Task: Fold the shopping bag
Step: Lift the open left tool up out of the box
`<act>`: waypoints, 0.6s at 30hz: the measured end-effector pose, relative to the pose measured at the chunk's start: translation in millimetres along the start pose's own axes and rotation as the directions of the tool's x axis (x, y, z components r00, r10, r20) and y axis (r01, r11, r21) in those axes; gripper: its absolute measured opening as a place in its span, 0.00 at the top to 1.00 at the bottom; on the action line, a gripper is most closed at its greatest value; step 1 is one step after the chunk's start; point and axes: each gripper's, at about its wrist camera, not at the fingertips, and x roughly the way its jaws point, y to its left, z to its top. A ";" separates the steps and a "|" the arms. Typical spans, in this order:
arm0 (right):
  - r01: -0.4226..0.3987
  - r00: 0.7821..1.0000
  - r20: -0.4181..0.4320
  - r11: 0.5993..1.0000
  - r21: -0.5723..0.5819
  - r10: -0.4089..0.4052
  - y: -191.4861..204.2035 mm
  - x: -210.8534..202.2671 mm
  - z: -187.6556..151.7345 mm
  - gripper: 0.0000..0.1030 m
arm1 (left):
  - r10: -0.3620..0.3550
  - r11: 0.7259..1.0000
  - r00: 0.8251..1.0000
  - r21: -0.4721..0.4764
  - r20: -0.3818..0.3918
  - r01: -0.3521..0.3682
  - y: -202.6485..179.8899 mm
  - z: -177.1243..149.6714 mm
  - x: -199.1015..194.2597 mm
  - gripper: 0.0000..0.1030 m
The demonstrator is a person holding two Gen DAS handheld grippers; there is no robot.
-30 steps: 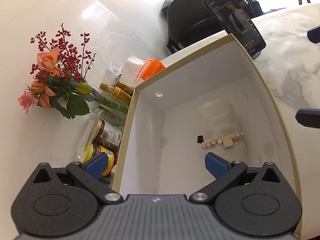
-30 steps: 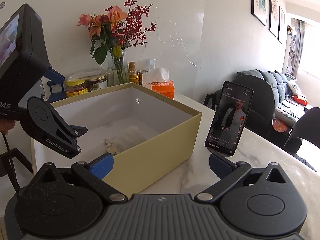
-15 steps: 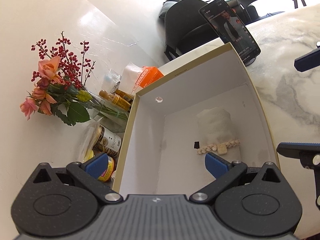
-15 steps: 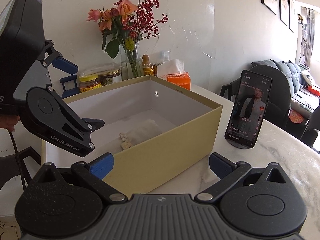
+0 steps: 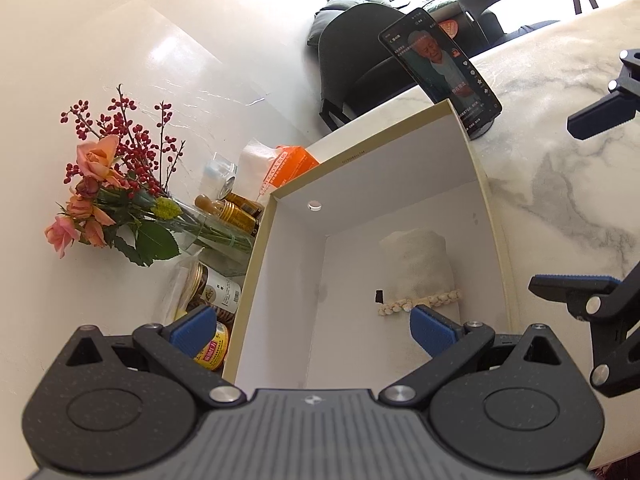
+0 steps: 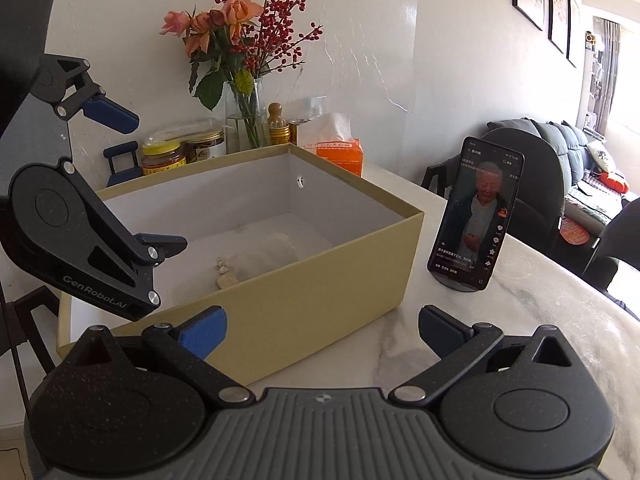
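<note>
**Both grippers open above the box, bag lying inside**

The left gripper (image 5: 312, 328) hangs over the near end of an open cardboard box (image 5: 494, 240), looking down into it. Its blue-padded fingers (image 5: 194, 328) are spread wide and hold nothing; one sits over the box's left wall, the other over the white interior. On the floor of the box lies the shopping bag (image 5: 420, 270), a cream cloth bundle rolled up, with a band of pale beads across its near end. It rests toward the right wall of the box, touched by neither gripper.

The right gripper (image 6: 322, 330) is outside the box, over the marble table (image 6: 532, 320), facing the box's tan side wall. Its fingers are also wide apart and empty. From this view the bag (image 6: 272, 254) shows low inside the box, and the left gripper (image 6: 136, 180) appears at the left, above the box's near end.

A phone (image 6: 476, 216) leans on a stand just beside the box's far corner. Behind the box, against the wall, stand a vase of flowers (image 6: 240, 64), jars (image 6: 164, 156) and an orange tissue pack (image 6: 342, 152).
</note>
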 end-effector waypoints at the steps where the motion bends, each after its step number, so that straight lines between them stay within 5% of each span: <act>1: -0.002 1.000 -0.002 1.000 -0.009 0.001 0.9 -1.4 -0.8 0.01 | -0.001 1.000 1.000 0.003 0.002 0.001 -1.2 0.0 -1.2 0.01; 18: 0.109 0.994 -0.022 0.994 -0.012 -0.110 -25.2 -44.2 -30.7 0.01 | -0.059 0.996 0.987 0.071 0.150 0.049 -45.8 4.3 -56.5 0.01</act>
